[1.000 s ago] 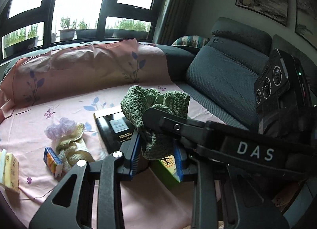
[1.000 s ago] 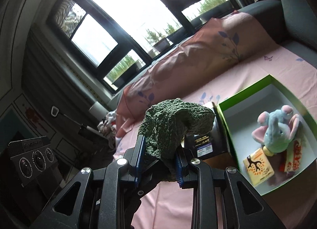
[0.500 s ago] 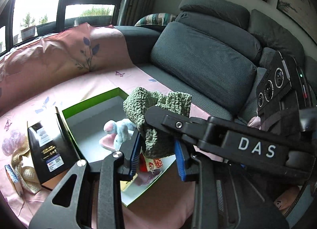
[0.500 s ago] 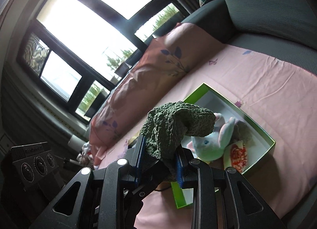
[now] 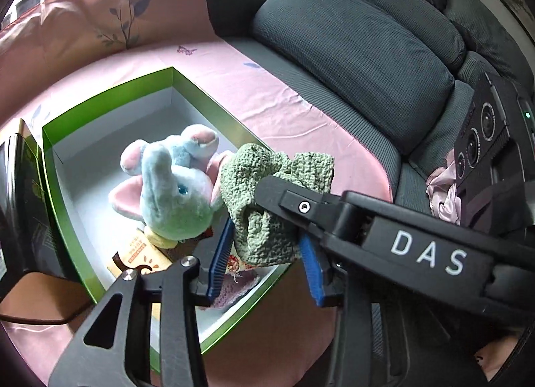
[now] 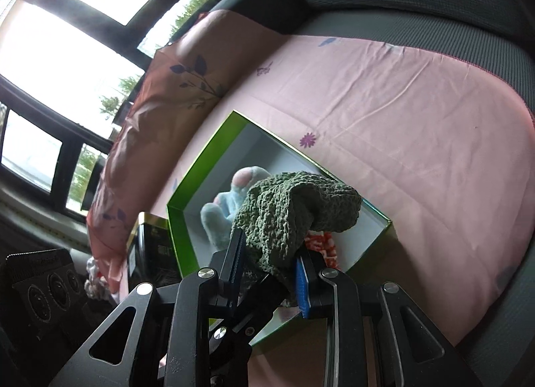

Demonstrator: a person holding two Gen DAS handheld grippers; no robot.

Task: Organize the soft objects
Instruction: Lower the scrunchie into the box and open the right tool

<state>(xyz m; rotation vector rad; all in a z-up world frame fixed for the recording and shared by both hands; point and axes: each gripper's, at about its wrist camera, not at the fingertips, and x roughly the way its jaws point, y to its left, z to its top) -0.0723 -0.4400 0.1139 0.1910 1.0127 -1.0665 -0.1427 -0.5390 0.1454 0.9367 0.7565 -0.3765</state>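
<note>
Green knitted cloth [image 5: 267,199] hangs over the near corner of the green box [image 5: 110,92], pinched by both the left gripper [image 5: 264,263] and right gripper [image 6: 267,266]; fingers on each press into the knit. Already in the box: plush elephant [image 5: 170,186], a small carton [image 5: 140,253]. Cloth not yet dropped. Black box [image 6: 150,246] sits beside the green box. Readable: "DAS" on the right gripper's arm.

We see bumpy green knit cloth [image 5: 264,216], light blue-and-pink toy elephant [image 5: 170,186], green box [image 5: 110,91] white inside, pink flowery sheet [image 6: 384,112].
</note>
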